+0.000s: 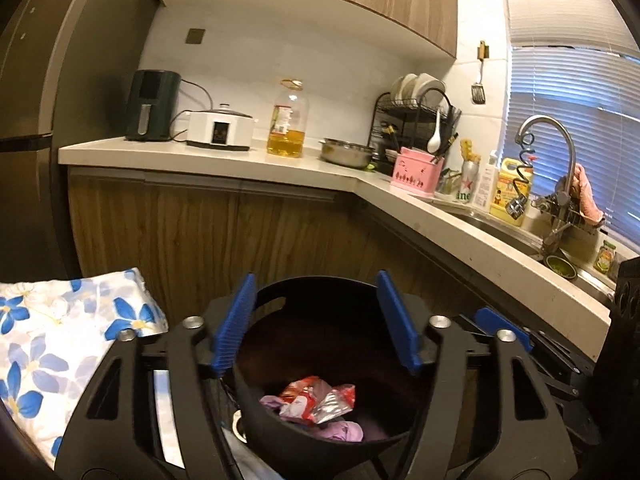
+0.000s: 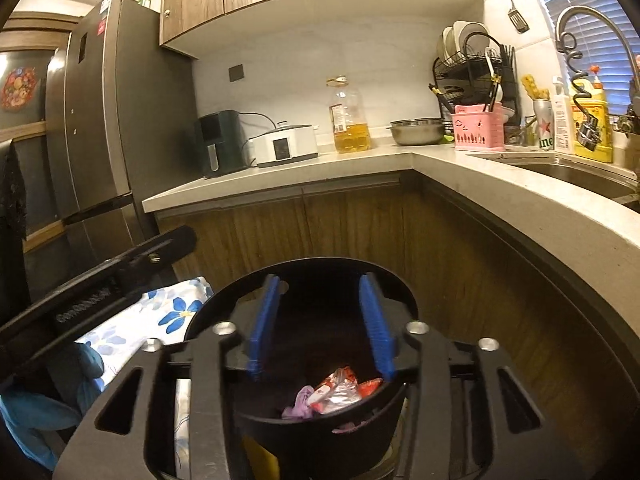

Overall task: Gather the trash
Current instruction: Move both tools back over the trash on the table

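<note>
A black round trash bin [image 1: 320, 446] stands below both grippers; it also shows in the right wrist view [image 2: 320, 436]. Inside lie a crumpled red and silver wrapper [image 1: 318, 398] and a pale purple scrap [image 1: 346, 430]; the wrapper [image 2: 340, 390] and scrap [image 2: 300, 402] show in the right wrist view too. My left gripper [image 1: 318, 320] is open and empty above the bin's mouth. My right gripper [image 2: 320, 320] is open and empty above the same bin. Part of the right gripper [image 1: 504, 326] shows at the right of the left wrist view.
A blue-flowered white cloth [image 1: 60, 340] lies left of the bin. An L-shaped counter [image 1: 280, 168] carries an air fryer [image 1: 152, 106], a white cooker [image 1: 220, 128], an oil bottle [image 1: 288, 120], a steel bowl [image 1: 346, 152], a dish rack [image 1: 416, 120] and a sink [image 1: 520, 236]. A fridge [image 2: 92, 120] stands left.
</note>
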{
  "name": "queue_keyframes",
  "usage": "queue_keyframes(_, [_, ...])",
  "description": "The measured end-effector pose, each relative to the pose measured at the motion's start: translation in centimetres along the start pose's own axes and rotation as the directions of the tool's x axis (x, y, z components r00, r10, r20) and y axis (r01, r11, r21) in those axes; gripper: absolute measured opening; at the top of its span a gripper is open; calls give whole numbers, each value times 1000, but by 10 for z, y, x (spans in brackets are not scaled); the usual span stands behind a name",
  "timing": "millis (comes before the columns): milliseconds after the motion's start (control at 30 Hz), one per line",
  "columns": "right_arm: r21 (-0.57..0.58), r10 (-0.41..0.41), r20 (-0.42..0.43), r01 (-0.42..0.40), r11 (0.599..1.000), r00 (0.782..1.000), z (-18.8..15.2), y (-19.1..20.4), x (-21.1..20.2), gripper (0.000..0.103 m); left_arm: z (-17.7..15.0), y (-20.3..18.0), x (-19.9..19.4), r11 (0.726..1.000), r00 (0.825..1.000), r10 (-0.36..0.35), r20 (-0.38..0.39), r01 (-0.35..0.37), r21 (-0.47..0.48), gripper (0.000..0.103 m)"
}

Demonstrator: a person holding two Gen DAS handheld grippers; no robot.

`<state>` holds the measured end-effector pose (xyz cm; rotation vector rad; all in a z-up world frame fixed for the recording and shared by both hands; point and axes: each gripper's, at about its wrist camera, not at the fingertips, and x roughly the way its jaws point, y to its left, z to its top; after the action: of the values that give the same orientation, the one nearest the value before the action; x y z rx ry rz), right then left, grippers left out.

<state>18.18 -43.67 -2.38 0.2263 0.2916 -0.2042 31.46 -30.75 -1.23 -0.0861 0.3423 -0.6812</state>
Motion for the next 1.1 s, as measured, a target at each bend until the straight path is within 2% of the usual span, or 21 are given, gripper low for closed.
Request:
queue_keyframes(33, [4,2,-2,-2,1000,1000,-1,0,-2,58,-1,2,-6,1000,1000,11,3,-11,-7,75])
queue_keyframes(167, [0,-8,3,8,1000,1000,-4,6,-13,70,-7,9,-30,996,996,86,13,-86,-10,86])
queue_keyframes(300, [16,-5,16,4,1000,1000,-6,10,-26,82,-20,13,-61,984,984,179,24,-179,8,97])
queue_keyframes(567, [-13,17,43,-17,1000,999,-12,38,-60,86,-45,33,-131,954,954,299,16,-299,-24,97])
queue_keyframes(767, [-55,62,70,-58,997,996,-20,71,-83,86,-57,54,-183,915,916,399,38,-395,-80,97])
queue_keyframes(1000, [-80,138,66,-133,988,988,-31,105,-98,86,-69,78,-230,872,875,483,34,-477,-109,97])
queue_keyframes(1100, [-92,164,54,-159,983,985,-36,119,-101,86,-75,89,-251,847,850,526,41,-519,-114,97])
